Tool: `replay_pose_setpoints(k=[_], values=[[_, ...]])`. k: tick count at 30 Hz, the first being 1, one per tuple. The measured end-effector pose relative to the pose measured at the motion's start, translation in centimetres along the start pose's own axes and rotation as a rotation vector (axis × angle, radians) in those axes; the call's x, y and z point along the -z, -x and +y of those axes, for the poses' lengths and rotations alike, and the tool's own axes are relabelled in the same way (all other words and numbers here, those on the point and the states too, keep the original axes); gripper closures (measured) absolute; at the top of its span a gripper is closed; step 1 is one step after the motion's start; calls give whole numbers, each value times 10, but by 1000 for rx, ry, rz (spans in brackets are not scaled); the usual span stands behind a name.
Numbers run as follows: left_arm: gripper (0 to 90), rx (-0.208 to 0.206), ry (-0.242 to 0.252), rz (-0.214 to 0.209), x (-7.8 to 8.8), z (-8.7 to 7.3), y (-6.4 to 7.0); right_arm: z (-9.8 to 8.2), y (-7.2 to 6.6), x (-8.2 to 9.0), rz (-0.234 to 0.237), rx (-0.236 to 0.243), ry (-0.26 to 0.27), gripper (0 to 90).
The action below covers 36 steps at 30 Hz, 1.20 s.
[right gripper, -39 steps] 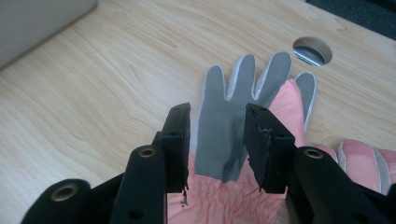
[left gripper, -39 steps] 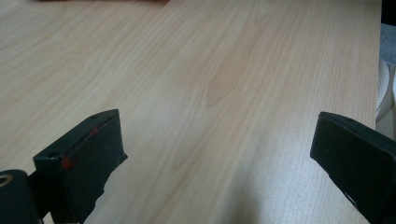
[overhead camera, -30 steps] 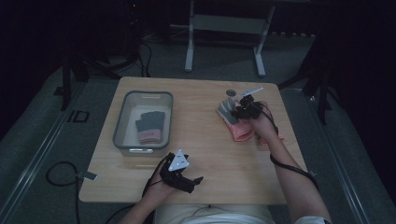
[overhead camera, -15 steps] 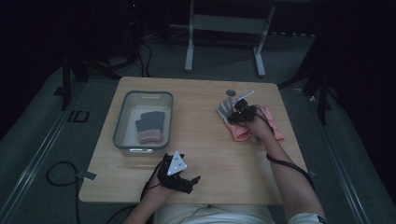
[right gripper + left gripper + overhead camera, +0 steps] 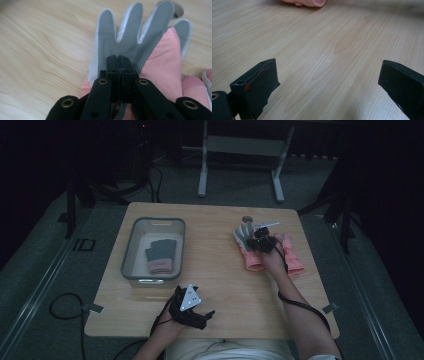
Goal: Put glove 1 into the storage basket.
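The grey-palmed work glove (image 5: 130,37) lies flat at the table's (image 5: 215,270) far right, partly over a pink glove (image 5: 163,60). It looks light, limp and rubbery-grippy to me, so a pinch of palm fabric should lift it, fingers dangling. My right tool (image 5: 120,62) has just been closing; its jaws are now pressed together on the palm fabric. My left tool (image 5: 192,312) rests near the front edge, jaws spread wide, holding nothing.

The right claw (image 5: 119,61) has just been closing; its jaws now meet on the palm of the grey glove (image 5: 130,37), pinching the fabric where it lies on the bench (image 5: 215,265).
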<state>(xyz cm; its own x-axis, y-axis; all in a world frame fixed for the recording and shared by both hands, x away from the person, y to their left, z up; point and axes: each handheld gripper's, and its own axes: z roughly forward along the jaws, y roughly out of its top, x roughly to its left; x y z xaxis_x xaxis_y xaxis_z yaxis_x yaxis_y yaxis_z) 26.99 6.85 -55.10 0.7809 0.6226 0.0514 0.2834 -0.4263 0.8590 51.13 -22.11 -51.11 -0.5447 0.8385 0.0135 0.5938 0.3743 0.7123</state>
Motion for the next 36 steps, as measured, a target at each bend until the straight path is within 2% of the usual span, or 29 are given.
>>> replay_pose_setpoints(k=[3,5,9,10,12,13,16,17,20,21,24,26,29,31,32,36], values=[[24,-2,-2,-5,0,-1,0,6,-14,20,0,-6,43,886],[24,3,0,-8,-1,-2,1,11,-24,38,7,-21,92,887],[24,-23,0,-1,-1,-1,5,22,-51,77,-26,38,192,888],[24,-18,3,-4,-1,-1,5,24,-57,87,-26,42,213,888],[24,-7,5,-15,-1,-2,4,26,-67,103,-6,22,232,889],[24,-7,5,-15,-1,-2,4,26,-67,103,-6,22,232,889],[24,-14,13,-1,1,-2,4,19,-85,124,7,-12,234,888],[24,-13,24,5,3,-2,4,17,-89,127,0,-13,232,888],[24,-18,42,7,5,-2,3,4,-99,139,-4,-63,237,888],[24,-21,45,6,5,-2,3,0,-102,141,-21,-70,236,889],[24,-29,45,11,6,-3,3,-14,-108,139,-41,-101,199,888],[24,-30,44,7,6,-3,4,-26,-112,131,-54,-115,169,888],[24,-38,47,6,6,-2,5,-40,-115,110,-54,-139,113,888],[24,-43,50,12,6,-2,5,-42,-116,105,-50,-146,103,888],[24,-43,47,11,6,-3,5,-46,-119,90,-48,-148,78,888],[24,-33,45,10,6,-4,3,-49,-126,66,-15,-162,36,888]])
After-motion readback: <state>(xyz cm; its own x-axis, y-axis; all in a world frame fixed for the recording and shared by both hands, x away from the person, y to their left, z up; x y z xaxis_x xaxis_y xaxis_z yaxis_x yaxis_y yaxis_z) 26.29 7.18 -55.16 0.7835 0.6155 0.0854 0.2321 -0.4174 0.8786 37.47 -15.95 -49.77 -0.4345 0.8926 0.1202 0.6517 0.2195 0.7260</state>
